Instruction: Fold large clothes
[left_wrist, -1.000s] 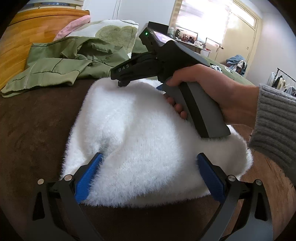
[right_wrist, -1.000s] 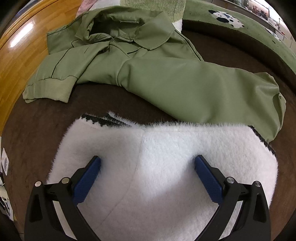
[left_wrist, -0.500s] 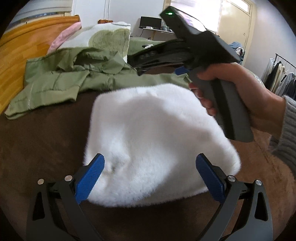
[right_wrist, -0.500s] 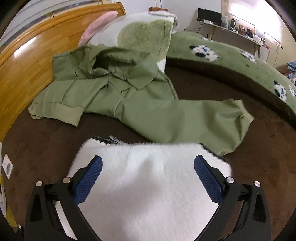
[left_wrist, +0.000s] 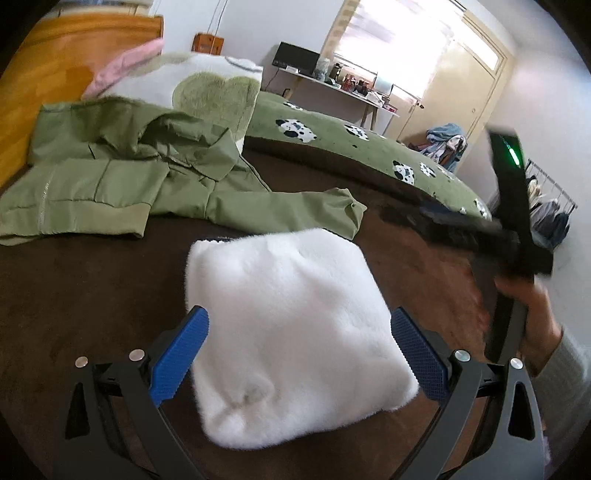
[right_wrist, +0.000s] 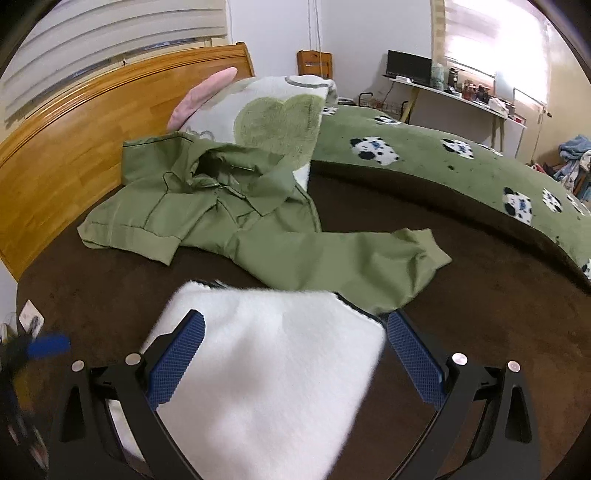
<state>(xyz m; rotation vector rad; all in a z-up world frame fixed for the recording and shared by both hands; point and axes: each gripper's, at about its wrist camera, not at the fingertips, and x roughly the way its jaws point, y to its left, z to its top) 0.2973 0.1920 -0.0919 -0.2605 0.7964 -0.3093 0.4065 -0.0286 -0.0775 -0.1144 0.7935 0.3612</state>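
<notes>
Two tools in frame, both with blue pads spread wide and gripping nothing. Left tool: jaws apart, the folded white fluffy garment lying on the brown bed cover directly ahead of it, between and below the two fingers; whether the pads touch the pile cannot be told. Right tool: jaws likewise apart, the same white garment filling the space under and ahead of it, a dark-edged trim showing at its far corner. Off to the right of the left tool, the right hand holds its tool's handle, blurred, lifted clear of the white garment. Just beyond the white garment, the olive-green jacket lies unfolded on the cover, one sleeve stretched toward the white garment's far edge, nearly touching it. Farther ahead: a cream pillow with a green heart, a wooden headboard to the left, a green panda-print blanket to the right.
</notes>
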